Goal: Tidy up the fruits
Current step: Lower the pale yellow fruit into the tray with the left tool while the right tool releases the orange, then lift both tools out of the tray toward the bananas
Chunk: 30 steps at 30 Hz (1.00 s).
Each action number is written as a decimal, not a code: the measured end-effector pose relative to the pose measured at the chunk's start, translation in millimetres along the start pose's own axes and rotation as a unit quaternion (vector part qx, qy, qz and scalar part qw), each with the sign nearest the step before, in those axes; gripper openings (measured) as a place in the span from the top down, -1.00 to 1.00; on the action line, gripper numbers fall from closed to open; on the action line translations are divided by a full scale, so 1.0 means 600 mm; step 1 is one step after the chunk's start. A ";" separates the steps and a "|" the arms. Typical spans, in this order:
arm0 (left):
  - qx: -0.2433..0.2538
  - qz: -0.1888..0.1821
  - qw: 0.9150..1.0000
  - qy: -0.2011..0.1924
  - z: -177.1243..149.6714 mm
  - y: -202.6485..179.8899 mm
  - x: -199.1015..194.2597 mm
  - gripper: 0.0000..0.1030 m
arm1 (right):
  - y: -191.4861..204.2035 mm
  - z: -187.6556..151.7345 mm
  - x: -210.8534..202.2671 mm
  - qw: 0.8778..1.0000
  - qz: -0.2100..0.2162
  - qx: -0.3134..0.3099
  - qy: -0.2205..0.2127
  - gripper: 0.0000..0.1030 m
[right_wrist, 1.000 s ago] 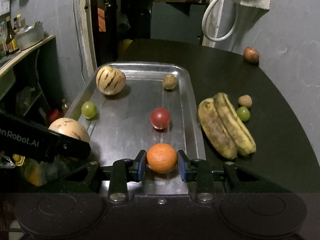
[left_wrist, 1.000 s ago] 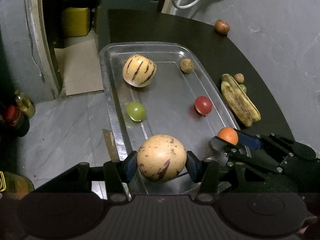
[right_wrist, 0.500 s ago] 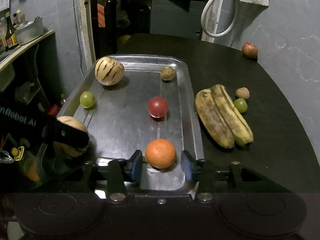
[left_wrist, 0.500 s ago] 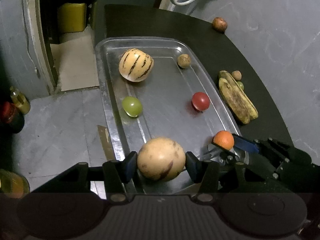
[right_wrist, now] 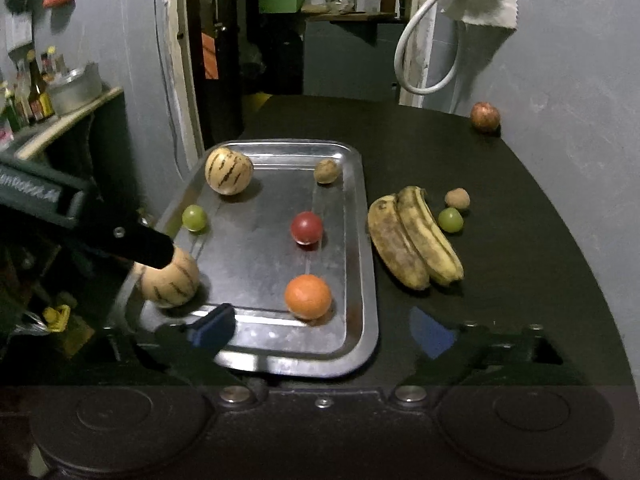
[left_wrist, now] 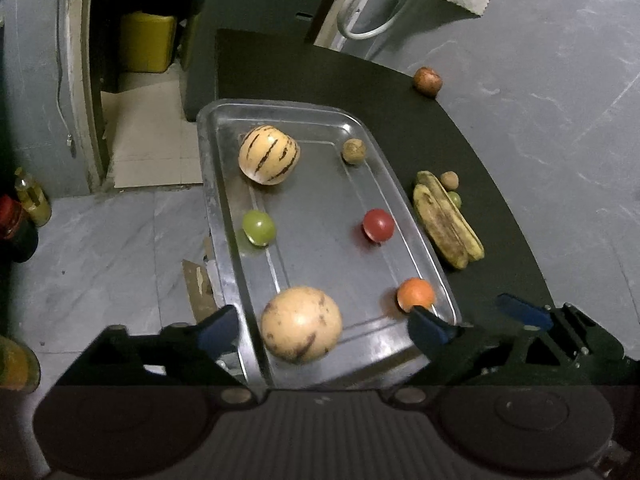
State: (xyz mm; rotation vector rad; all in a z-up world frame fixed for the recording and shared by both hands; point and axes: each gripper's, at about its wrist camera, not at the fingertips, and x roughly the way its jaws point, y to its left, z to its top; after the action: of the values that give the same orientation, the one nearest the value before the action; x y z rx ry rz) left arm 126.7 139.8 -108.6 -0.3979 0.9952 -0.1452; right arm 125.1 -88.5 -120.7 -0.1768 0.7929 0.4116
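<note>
A steel tray on the black table holds a striped melon, a green fruit, a red fruit, a small brown fruit, a spotted tan melon and an orange. My left gripper is open around the tan melon, which rests on the tray. My right gripper is open and empty, behind the orange; it also shows in the left wrist view.
Two spotted bananas, a small green fruit and a small brown one lie on the table right of the tray. A reddish fruit sits by the wall. Bottles stand on the floor at left.
Both grippers opened and pulled back. The tan melon and the orange were let go and now rest at the tray's near end.
</note>
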 end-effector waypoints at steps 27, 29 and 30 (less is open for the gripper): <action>0.015 0.150 0.987 0.051 -0.168 -0.156 -0.106 -0.99 | -0.160 -0.141 -0.231 0.993 -0.050 0.099 0.034 -0.99; 0.031 0.153 0.986 0.056 -0.170 -0.171 -0.106 -0.99 | -0.168 -0.145 -0.247 0.992 -0.082 0.096 0.025 -0.99; 0.039 0.154 0.986 0.058 -0.169 -0.179 -0.107 -0.99 | -0.173 -0.146 -0.253 0.991 -0.099 0.091 0.020 -0.98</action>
State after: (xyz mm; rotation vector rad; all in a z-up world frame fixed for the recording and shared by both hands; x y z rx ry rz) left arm 13.4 33.7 -65.0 -0.1615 1.1492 0.0726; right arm 16.4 -253.3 -71.5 -0.0930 0.8401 0.1481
